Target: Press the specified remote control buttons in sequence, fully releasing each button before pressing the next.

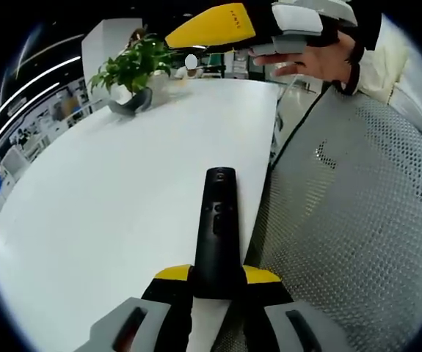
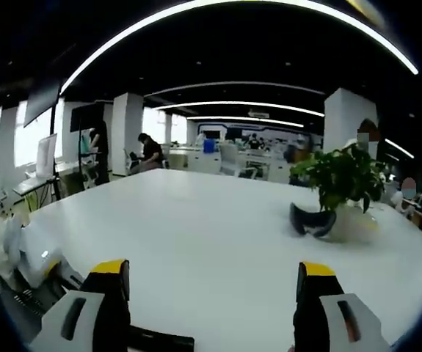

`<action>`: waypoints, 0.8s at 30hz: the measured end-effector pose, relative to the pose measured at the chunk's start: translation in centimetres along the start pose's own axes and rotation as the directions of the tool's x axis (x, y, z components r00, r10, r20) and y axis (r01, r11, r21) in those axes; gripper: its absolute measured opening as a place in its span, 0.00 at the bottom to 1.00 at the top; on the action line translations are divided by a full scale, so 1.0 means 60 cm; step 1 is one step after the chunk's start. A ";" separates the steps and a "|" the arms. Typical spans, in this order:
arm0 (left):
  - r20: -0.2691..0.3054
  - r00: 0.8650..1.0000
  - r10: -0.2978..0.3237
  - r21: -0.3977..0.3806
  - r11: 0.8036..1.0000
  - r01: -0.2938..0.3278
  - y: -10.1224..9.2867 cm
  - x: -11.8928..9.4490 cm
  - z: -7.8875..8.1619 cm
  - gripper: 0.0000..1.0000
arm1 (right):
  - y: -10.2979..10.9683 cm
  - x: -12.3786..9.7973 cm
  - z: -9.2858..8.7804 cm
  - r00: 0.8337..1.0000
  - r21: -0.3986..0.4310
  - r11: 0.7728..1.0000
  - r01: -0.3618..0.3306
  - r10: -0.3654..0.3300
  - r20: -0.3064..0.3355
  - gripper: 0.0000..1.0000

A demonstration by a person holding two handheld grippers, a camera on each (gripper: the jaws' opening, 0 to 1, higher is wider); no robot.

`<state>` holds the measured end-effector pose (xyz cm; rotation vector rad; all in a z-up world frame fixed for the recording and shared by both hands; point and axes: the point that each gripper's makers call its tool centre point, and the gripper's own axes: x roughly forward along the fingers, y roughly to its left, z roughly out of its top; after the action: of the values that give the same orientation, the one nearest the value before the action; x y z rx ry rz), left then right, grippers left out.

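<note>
1. Left gripper view: the left tongs (image 1: 216,282) rise from the bottom centre of the frame, clamped on the near end of a black remote control (image 1: 216,235), which is held between the yellow-tipped jaws.
2. The remote control points up-frame over the right edge of the white worktop (image 1: 122,191); its round head and a few small buttons face the camera.
3. To the right of the remote sits a grey perforated mesh surface (image 1: 357,220), filling the right half of the frame.
4. At the top of that frame, the right tongs (image 1: 211,29) show a yellow jaw, gripped by a person's hand (image 1: 321,51).
5. A potted plant (image 1: 133,70) stands at the upper left, on the far part of the worktop, with a dark curved object (image 1: 131,103) just beside its base.
6. Right gripper view: the right tongs (image 2: 211,293) stand wide apart at the bottom of the frame, with nothing between the jaws.
7. Beyond them lies the worktop (image 2: 196,227); the potted plant (image 2: 343,183) stands at centre right.
8. People and office furniture occupy the background.
</note>
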<state>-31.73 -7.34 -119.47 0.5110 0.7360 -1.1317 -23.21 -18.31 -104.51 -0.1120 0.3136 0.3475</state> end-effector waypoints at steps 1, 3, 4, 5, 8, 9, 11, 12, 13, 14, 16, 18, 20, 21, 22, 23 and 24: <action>-0.003 1.000 -0.002 0.004 1.000 0.002 0.000 0.000 0.000 0.23 | 0.000 0.000 -0.001 1.000 0.002 1.000 0.000 0.000 -0.002 0.95; -0.012 1.000 -0.010 0.020 1.000 0.010 0.001 0.000 -0.001 0.23 | -0.001 0.000 -0.001 1.000 0.000 1.000 0.005 -0.005 -0.004 0.94; -0.020 1.000 -0.009 0.032 0.999 0.009 0.002 -0.002 -0.002 0.23 | -0.001 -0.001 -0.001 1.000 -0.002 1.000 0.007 -0.007 -0.004 0.93; -0.029 1.000 -0.007 0.037 0.999 0.008 0.004 -0.003 -0.003 0.23 | -0.002 0.001 -0.002 1.000 -0.004 1.000 0.007 -0.007 -0.008 0.93; -0.047 0.999 -0.025 0.010 1.000 0.025 0.008 -0.008 -0.003 0.23 | -0.001 0.001 -0.006 1.000 -0.008 1.000 0.007 -0.007 -0.024 0.92; -0.044 0.999 -0.028 0.006 1.000 0.029 0.012 -0.011 -0.002 0.23 | -0.001 0.001 -0.006 1.000 -0.009 1.000 0.008 -0.008 -0.023 0.92; -0.048 0.999 -0.019 0.008 1.000 0.019 0.020 -0.011 -0.002 0.23 | 0.000 0.001 -0.005 1.000 -0.003 1.000 0.004 -0.004 -0.021 0.92; -0.051 0.999 -0.015 0.009 1.000 0.016 0.024 -0.012 -0.003 0.23 | 0.000 0.001 -0.006 1.000 -0.003 1.000 0.004 -0.004 -0.022 0.92; -0.055 0.998 -0.015 0.011 1.000 0.015 0.027 -0.013 -0.003 0.23 | 0.001 0.002 -0.008 1.000 -0.006 1.000 0.003 -0.003 -0.030 0.92; -0.056 0.998 -0.015 0.010 1.000 0.015 0.030 -0.014 -0.004 0.23 | 0.001 0.002 -0.009 0.999 -0.008 1.000 0.003 -0.003 -0.035 0.92; -0.063 0.998 -0.018 -0.002 1.000 0.018 0.035 -0.015 -0.004 0.23 | 0.002 0.003 -0.010 0.999 -0.015 1.000 0.001 -0.001 -0.039 0.92; -0.069 0.997 -0.020 0.011 1.000 0.021 0.044 -0.015 -0.002 0.23 | 0.003 0.003 -0.012 0.999 -0.021 1.000 0.000 -0.001 -0.043 0.92; -0.079 0.997 -0.024 0.011 1.000 0.025 0.053 -0.015 -0.001 0.23 | 0.003 0.003 -0.012 0.999 -0.025 1.000 0.001 -0.002 -0.048 0.91; -0.083 0.996 -0.025 0.003 1.000 0.025 0.061 -0.016 0.001 0.23 | 0.003 0.003 -0.012 0.999 -0.026 1.000 0.001 -0.003 -0.048 0.91; -0.085 0.996 -0.022 -0.002 1.000 0.022 0.067 -0.017 0.002 0.23 | 0.004 0.003 -0.012 0.999 -0.027 1.000 0.000 -0.002 -0.047 0.91; -0.085 0.996 -0.017 -0.007 1.000 0.017 0.073 -0.017 0.003 0.23 | 0.004 0.003 -0.012 0.999 -0.027 1.000 -0.001 -0.001 -0.047 0.91; -0.085 0.996 -0.012 -0.007 1.000 0.012 0.079 -0.018 0.004 0.23 | 0.005 0.003 -0.012 0.999 -0.027 1.000 -0.003 0.002 -0.048 0.91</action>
<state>-27.49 -5.16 -118.53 0.5529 0.8176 -1.1235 -23.36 -18.11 -105.26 -0.1467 0.3569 0.3517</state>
